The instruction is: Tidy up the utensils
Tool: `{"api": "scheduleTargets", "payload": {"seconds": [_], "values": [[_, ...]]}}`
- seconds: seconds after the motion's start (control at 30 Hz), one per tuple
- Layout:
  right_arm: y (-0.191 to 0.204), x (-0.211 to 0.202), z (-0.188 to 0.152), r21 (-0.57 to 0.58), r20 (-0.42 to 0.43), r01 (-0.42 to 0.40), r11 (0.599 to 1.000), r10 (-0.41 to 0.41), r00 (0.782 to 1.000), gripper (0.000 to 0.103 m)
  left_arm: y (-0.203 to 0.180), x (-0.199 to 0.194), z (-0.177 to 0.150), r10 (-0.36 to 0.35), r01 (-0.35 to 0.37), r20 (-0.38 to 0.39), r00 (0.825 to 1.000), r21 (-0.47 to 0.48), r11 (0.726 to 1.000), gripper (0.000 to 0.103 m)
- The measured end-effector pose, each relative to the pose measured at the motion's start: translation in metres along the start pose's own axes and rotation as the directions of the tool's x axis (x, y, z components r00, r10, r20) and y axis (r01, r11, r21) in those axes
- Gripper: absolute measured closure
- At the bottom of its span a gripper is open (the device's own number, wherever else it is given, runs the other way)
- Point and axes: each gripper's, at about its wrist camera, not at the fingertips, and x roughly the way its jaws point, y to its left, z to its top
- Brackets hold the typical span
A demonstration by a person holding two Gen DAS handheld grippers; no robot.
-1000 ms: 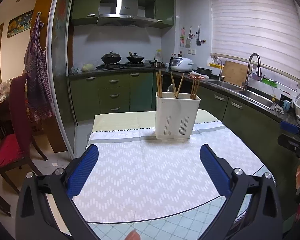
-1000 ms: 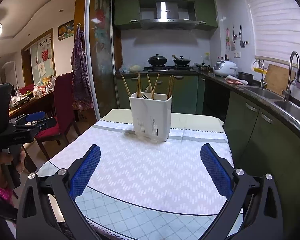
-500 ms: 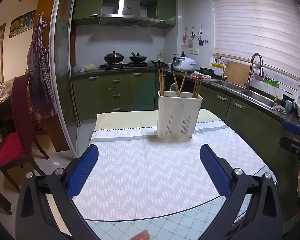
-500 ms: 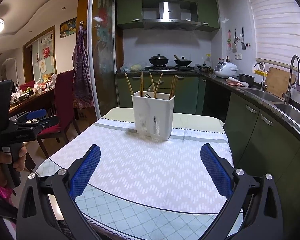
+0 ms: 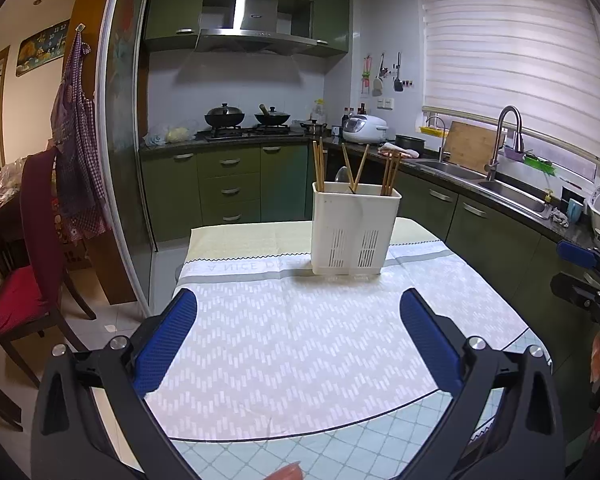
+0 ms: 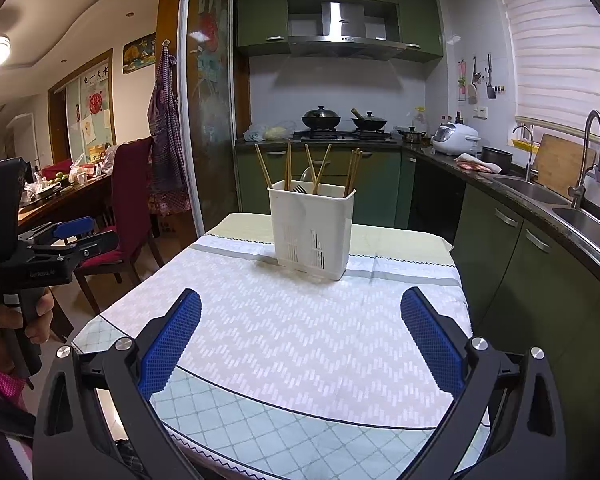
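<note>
A white slotted utensil holder (image 5: pixel 355 229) (image 6: pixel 310 232) stands upright at the far side of the table (image 5: pixel 284 344) (image 6: pixel 300 336). Wooden chopsticks (image 5: pixel 319 166) (image 6: pixel 288 165) stick out of it in separate groups, and a metal spoon (image 5: pixel 341 175) and a fork (image 6: pixel 299 189) peek over its rim. My left gripper (image 5: pixel 298 306) is open over the near table, well short of the holder, with nothing between its blue pads. My right gripper (image 6: pixel 300 306) is open too, likewise empty. Each gripper also shows at the edge of the other's view.
A patterned cloth covers the table. A red-cushioned chair (image 5: pixel 24 264) (image 6: pixel 130 208) stands left of it. Green cabinets, a sink (image 5: pixel 508 196) and a stove with pots (image 5: pixel 246 118) line the far and right sides. A person's hand (image 6: pixel 4 320) holds the left gripper's handle.
Both grippers have tilted or dropped slightly, so the holder sits a little higher in both views. Their jaws stayed open and nothing was picked up.
</note>
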Motion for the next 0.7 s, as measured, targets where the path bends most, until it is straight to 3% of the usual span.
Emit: {"api": "scheduleTargets", "payload": {"seconds": [0.7], "values": [[-0.0007,0.0032,0.0,-0.001,-0.003,-0.013,1.0,0.013,1.0,0.004,0.002,-0.0015,0.0014,0.01,-0.01,0.001,1.0,0.012,1.0,0.006]]}}
